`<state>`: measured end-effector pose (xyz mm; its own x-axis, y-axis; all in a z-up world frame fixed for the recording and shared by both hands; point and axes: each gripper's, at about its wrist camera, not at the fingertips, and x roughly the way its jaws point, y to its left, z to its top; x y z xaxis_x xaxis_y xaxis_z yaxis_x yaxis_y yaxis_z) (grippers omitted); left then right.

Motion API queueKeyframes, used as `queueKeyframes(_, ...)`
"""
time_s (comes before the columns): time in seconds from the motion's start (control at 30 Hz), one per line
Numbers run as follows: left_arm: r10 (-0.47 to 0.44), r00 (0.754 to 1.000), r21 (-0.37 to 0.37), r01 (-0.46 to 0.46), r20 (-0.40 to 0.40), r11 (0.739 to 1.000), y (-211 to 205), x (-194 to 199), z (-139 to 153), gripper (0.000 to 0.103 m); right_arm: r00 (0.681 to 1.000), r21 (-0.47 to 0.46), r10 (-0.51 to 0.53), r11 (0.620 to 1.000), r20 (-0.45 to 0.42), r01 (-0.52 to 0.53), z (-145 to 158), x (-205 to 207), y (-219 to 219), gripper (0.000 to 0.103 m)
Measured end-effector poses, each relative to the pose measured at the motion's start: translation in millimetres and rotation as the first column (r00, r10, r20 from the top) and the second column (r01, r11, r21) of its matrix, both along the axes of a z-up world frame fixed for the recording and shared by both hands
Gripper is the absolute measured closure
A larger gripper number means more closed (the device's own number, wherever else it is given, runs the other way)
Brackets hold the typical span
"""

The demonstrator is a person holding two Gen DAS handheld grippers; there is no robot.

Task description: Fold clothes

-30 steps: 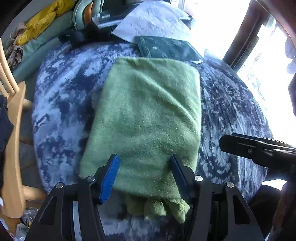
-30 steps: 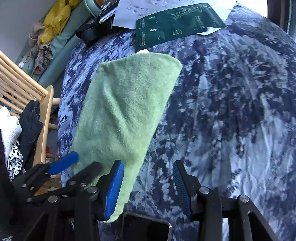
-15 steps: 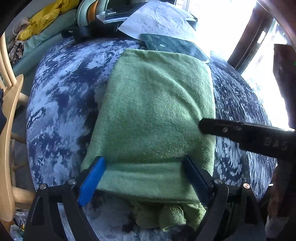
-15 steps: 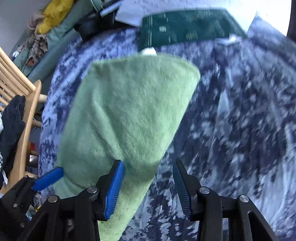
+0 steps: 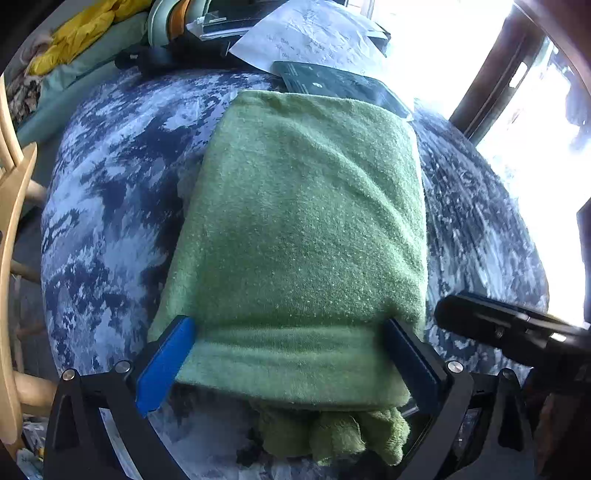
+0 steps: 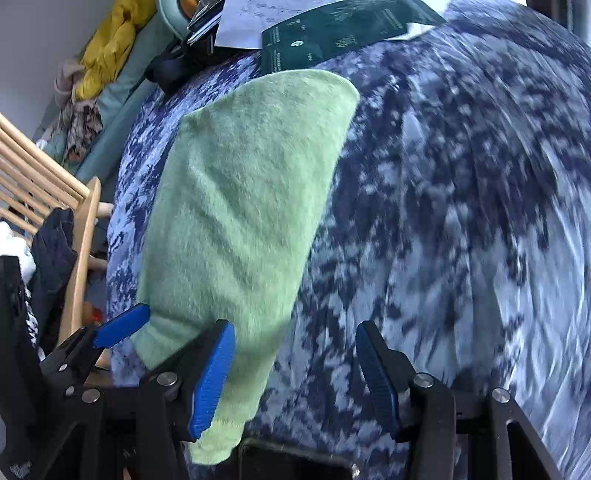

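Right under your left gripper (image 5: 291, 354), the folded green towel (image 5: 306, 229) lies flat on the blue-and-white patterned bedspread (image 5: 110, 177). Its near folded edge sits between the two blue pads; the jaws have just been opening and now stand wide, released, flanking the towel's width without squeezing it. A bunched bit of the same cloth pokes out beneath that edge. Your right gripper (image 6: 295, 373) hangs just beside the towel's right side, its jaws parted and just opening further. Only bedspread shows between them, and the left pad overlaps the towel's border. Beyond the towel's far edge, a dark green booklet (image 5: 340, 85) touches it, with white paper (image 5: 306, 37) behind. Farther off lie a yellow cloth (image 5: 85, 33) and, at the left, a wooden chair (image 5: 14, 206).
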<state>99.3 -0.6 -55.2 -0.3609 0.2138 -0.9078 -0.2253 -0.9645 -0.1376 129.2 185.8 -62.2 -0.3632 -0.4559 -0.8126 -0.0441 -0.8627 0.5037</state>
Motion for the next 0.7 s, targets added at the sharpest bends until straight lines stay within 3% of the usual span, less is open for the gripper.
queueKeyframes(0.2, 0.048, 0.999, 0.144, -0.049, 0.016, 0.988, -22, 3, 13, 0.000, 1.000, 0.034, -0.020, 0.999, 0.003, 0.020, -3, 10, 3, 0.046)
queueKeyframes(0.33, 0.100, 0.995, 0.106, -0.099, 0.002, 0.989, -33, 1, 13, 0.000, 1.000, 0.006, -0.005, 1.000, 0.011, 0.005, -2, 19, 3, 0.046)
queueKeyframes(0.43, 0.113, 0.992, 0.204, -0.123, 0.063, 0.971, -50, -4, 11, 0.000, 1.000, -0.026, 0.002, 1.000, 0.011, -0.002, -1, 25, 1, 0.046)
queueKeyframes(0.5, 0.145, 0.982, 0.330, -0.177, 0.119, 0.927, -66, -10, 10, 0.000, 1.000, -0.046, 0.005, 0.999, 0.009, -0.004, 1, 29, 0, 0.046)
queueKeyframes(0.57, 0.159, 0.974, 0.454, -0.217, 0.163, 0.864, -85, -12, 9, 0.000, 1.000, -0.051, 0.014, 0.999, -0.008, -0.014, 7, 27, 0, 0.046)
queueKeyframes(0.63, 0.154, 0.966, 0.579, -0.249, 0.208, 0.776, -101, -12, 6, 0.000, 0.999, -0.037, 0.021, 0.999, -0.034, -0.023, 15, 22, -1, 0.046)
queueKeyframes(0.7, 0.137, 0.964, 0.654, -0.257, 0.230, 0.711, -109, -13, 4, 0.000, 0.998, -0.025, 0.019, 0.999, -0.063, -0.021, 25, 13, 1, 0.046)
